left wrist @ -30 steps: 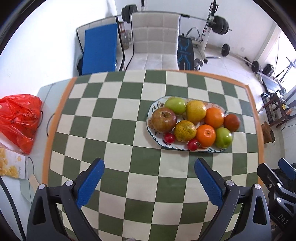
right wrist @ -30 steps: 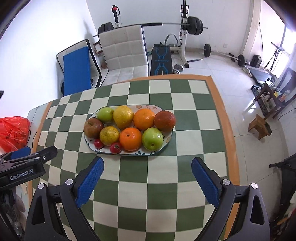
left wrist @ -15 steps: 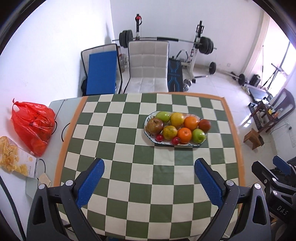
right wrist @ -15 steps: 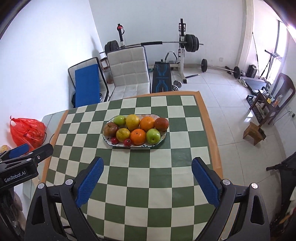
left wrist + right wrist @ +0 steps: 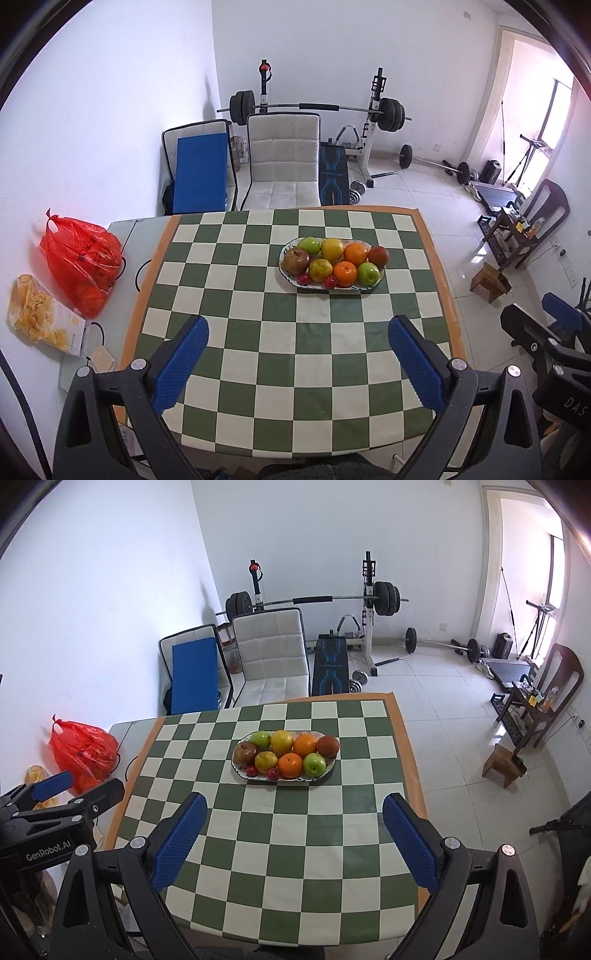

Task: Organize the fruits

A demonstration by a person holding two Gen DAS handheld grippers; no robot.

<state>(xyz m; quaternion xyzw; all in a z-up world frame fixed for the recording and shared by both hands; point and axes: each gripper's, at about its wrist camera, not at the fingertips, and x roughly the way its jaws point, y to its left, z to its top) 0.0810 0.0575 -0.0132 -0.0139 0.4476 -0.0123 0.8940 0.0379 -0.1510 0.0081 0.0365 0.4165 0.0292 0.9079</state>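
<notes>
Green-and-cream checks cover the table (image 5: pixel 295 354), and the fruit sits heaped on an oval plate (image 5: pixel 380 275) toward twelve o'clock of both claws, well apart from them. Left claw (image 5: pixel 297 363) and right claw (image 5: pixel 293 840) hang high over the near edge, jaws spread wide, holding nothing. My worry is the pile itself: oranges (image 5: pixel 290 765), green apples (image 5: pixel 314 763) and small red fruits (image 5: pixel 273 773) touch one another, so pulling one out carelessly could send its neighbours rolling off the rim, and the right-hand table edge at three o'clock is near.
</notes>
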